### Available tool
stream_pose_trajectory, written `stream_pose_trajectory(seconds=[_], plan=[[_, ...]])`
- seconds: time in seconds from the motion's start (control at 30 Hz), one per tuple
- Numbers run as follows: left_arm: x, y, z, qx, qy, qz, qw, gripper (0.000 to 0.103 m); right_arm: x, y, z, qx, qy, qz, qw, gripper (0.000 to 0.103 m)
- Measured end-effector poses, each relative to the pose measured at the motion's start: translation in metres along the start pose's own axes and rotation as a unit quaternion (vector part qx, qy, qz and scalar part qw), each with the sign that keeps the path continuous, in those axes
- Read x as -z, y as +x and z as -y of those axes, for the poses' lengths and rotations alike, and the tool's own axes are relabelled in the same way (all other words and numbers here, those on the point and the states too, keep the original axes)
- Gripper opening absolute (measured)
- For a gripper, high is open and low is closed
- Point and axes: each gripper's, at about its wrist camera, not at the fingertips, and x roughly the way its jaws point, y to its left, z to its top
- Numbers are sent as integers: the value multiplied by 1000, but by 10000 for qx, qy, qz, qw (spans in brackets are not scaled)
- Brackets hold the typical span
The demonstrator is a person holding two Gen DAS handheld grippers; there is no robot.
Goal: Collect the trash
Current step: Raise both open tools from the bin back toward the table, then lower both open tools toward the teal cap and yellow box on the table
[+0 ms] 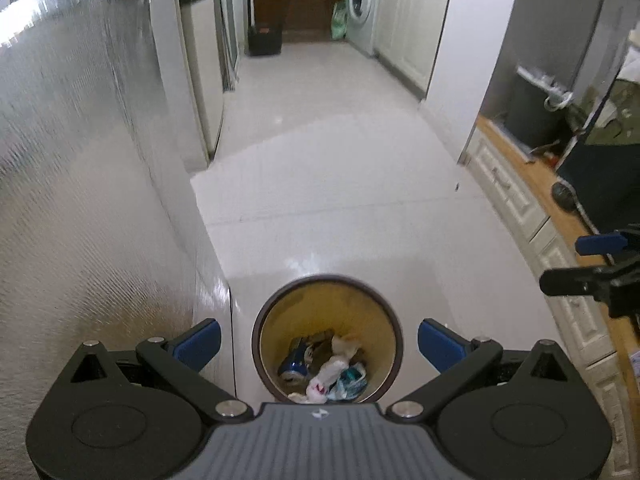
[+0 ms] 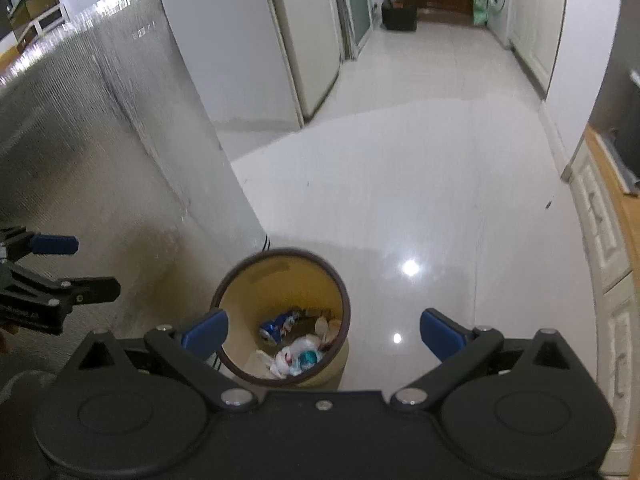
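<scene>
Left wrist view: left gripper hangs above the trash bin, jaws spread wide, blue pads apart w/ nothing between them. Bin stands on the white tiled floor, just beside a textured silver panel. Inside the bin: blue can, white plastic bag, teal wrapper, crumpled paper. Right gripper enters from the right edge, seen side-on, jaws apart, empty. Far end of corridor: washing machine, black box on floor. Wooden countertop w/ white drawers along the right.

Right wrist view: right gripper also over the bin, offset to the bin's right; jaws fully apart, holding nothing. Left pad overlaps the bin rim in the picture; contact cannot be told. Same contents visible: can, bag, teal wrapper. Left gripper at left edge, in front of the silver panel, jaws apart, empty. White fridge-like cabinet stands behind the panel
</scene>
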Motion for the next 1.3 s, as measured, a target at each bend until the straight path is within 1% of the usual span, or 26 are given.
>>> stream_pose_trajectory(seconds=[0.23,0.43,0.57,0.63,0.7,0.8,0.9,0.97,1.17,1.3], plan=[[1,-65,10,-14,45,592,9982,103,-3,-60,-7,-132,-38,713,9974,103],[7,-123,13,-271,36,1063,9940,103,-1,-107,-24,-198,-282,1280,9912,103],[15,-164,8,-323,-17,1399,9896,103,1,-130,-38,-216,-379,1559,9868,103],[20,-180,4,-314,-46,1515,9879,103,2,-138,-46,-261,-385,1625,9856,103],[24,-195,0,-486,-50,1609,9858,103,3,-147,-53,-344,-435,1726,9834,103],[35,-218,-12,-780,-110,1722,9819,103,2,-160,-69,-448,-557,1908,9790,103],[41,-237,-28,-920,-223,1836,9784,103,-1,-172,-89,-562,-683,2082,9741,103],[43,-251,-37,-1022,-204,1921,9758,103,-4,-176,-101,-670,-766,2155,9712,103],[46,-290,-68,-1068,-136,2170,9702,103,-17,-184,-144,-1064,-977,2240,9638,103],[47,-309,-94,-1219,-78,2271,9662,103,-28,-188,-176,-1253,-1072,2298,9592,103]])
